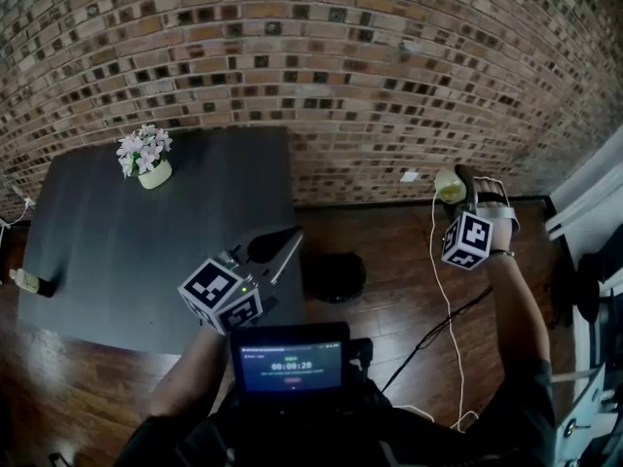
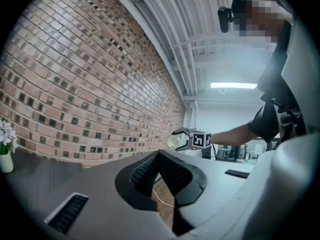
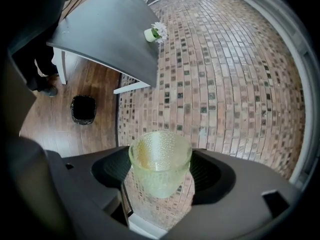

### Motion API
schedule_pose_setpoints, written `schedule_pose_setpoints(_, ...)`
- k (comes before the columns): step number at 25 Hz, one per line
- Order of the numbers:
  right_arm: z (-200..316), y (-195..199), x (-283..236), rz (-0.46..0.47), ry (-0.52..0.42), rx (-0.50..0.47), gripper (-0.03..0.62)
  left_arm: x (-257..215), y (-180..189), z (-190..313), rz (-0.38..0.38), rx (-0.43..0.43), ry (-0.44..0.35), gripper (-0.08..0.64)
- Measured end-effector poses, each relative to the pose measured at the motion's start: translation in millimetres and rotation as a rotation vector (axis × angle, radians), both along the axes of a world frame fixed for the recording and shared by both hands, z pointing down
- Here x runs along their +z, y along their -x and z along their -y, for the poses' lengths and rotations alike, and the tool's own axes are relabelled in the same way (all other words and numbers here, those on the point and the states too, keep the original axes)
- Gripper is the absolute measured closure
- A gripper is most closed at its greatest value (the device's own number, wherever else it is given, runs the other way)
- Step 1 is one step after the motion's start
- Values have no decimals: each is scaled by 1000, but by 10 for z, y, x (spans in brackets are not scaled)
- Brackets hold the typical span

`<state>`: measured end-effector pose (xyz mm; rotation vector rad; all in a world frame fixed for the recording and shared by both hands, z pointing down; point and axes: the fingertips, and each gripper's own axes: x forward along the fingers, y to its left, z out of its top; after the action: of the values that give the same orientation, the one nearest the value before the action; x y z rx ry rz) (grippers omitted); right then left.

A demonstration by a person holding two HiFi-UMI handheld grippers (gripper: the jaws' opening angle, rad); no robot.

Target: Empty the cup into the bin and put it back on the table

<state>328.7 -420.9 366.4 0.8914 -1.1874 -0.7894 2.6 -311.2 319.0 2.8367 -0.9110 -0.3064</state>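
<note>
A pale green dimpled glass cup (image 3: 160, 156) sits between the jaws of my right gripper (image 3: 161, 178), which is shut on it. I see nothing inside the cup. In the head view the right gripper (image 1: 456, 185) holds the cup (image 1: 447, 188) over the wooden floor near the brick wall, right of the black bin (image 1: 336, 276). The bin (image 3: 83, 109) stands on the floor beside the dark grey table (image 1: 146, 251). My left gripper (image 1: 280, 244) hovers at the table's right front corner, its jaws together with nothing between them. From the left gripper view the cup (image 2: 174, 142) shows far off.
A white pot of flowers (image 1: 146, 159) stands at the table's back left, and a small object (image 1: 29, 282) lies at its left edge. A white cable (image 1: 443, 290) runs across the floor below the right arm. White furniture (image 1: 584, 212) stands at the right.
</note>
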Motion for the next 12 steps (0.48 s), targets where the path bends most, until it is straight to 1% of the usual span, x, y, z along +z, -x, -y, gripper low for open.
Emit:
schedule_pose_setpoints(3,-4,2,-19,-14,-1,1,218,57,14,-24,36,16,27,569)
schedule_pose_setpoints(5,1,8,-18,-19,2,1,219,75,29,-26,40,15,36,569)
schedule_pose_setpoints(9,4,17,-25,-29,3,-8,218,33,8,7,-6,-2,10,569)
schedule_pose_setpoints(12,32,37,-29,-34,7,-15,218,19,-4,7,-19,3,1,569)
